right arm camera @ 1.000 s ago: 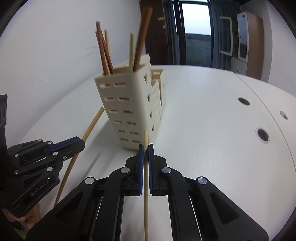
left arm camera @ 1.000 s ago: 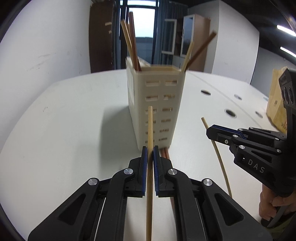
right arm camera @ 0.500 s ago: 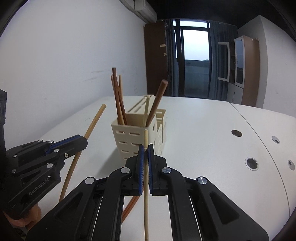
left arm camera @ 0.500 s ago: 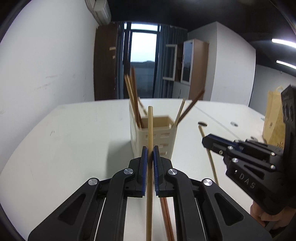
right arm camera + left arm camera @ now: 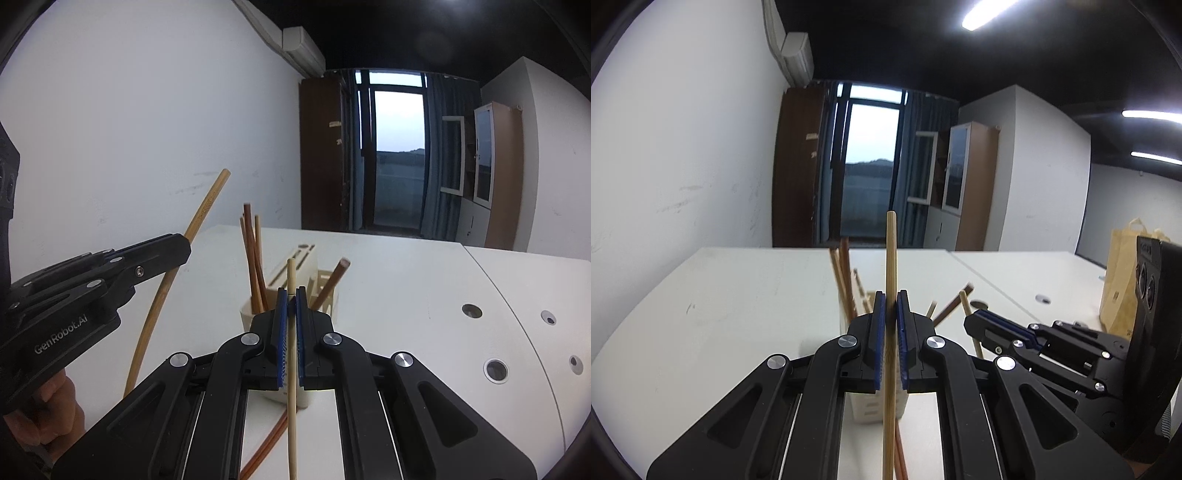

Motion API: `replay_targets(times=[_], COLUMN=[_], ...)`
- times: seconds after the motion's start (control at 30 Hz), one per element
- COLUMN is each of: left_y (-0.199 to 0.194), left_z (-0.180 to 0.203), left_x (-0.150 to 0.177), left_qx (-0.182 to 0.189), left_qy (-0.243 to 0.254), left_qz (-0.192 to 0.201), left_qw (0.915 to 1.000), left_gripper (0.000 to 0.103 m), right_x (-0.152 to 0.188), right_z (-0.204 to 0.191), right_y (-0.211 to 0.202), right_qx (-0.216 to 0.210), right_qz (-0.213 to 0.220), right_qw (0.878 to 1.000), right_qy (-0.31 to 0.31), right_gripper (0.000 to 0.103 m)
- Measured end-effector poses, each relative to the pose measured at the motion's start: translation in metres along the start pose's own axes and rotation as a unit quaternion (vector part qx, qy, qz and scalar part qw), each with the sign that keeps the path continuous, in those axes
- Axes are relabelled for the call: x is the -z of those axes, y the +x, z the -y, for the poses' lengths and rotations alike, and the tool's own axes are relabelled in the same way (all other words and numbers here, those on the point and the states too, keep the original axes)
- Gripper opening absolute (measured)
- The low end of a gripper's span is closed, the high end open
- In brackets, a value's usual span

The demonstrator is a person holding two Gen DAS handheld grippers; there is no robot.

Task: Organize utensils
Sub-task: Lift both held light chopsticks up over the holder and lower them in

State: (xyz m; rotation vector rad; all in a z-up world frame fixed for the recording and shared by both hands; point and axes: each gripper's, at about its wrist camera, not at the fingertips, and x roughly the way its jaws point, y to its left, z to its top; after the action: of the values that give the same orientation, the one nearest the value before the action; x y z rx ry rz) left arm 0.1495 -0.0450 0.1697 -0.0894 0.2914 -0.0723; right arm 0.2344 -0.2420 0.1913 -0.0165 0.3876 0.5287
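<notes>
My left gripper (image 5: 891, 301) is shut on a light wooden chopstick (image 5: 889, 266) that sticks up past its tips. My right gripper (image 5: 291, 297) is shut on a thinner pale chopstick (image 5: 290, 275). Both are lifted above and in front of the cream slotted utensil holder (image 5: 306, 395), which stands on the white table (image 5: 406, 280) with several brown and pale chopsticks (image 5: 251, 254) leaning inside. In the left wrist view the holder (image 5: 866, 410) is mostly hidden behind my fingers, and the right gripper (image 5: 971, 321) shows at right. The left gripper (image 5: 183, 247) appears at left in the right wrist view.
Two reddish-brown chopsticks (image 5: 264, 448) lie on the table in front of the holder. A brown paper bag (image 5: 1119, 280) stands at the right of the table. Round cable holes (image 5: 495, 370) dot the table's right side. A white wall runs along the left.
Both grippers have risen with their chopsticks, and the views have tilted up. The holder has dropped low in both views and is now largely behind the fingers.
</notes>
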Motion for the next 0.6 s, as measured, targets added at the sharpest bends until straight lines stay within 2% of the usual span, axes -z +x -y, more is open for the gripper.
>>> replay_targets(times=[0.13,0.3,0.6], left_y=[0.002,0.011,0.014], left_z=[0.003,0.003,-0.005], left_x=[-0.007,-0.010,-0.017], left_qx=[0.010,0.017,0.043], left_qy=[-0.001,-0.002,-0.019], left_qz=[0.019,0.031,0.089], left_qw=[0.9998,0.9994,0.9950], left_gripper=[0.006,0.006,0.006], right_x=[-0.008,-0.015,-0.029], right_z=[0.006,0.012,0.022], right_y=[-0.003,0.004,0.006], right_qx=[-0.013,-0.024,-0.038], right_qz=[0.027,0.040,0.084], right_qw=[1.000,0.999,0.995], right_qy=[0.007,0.014,0.033], right_gripper=[0.005,0.005,0.005])
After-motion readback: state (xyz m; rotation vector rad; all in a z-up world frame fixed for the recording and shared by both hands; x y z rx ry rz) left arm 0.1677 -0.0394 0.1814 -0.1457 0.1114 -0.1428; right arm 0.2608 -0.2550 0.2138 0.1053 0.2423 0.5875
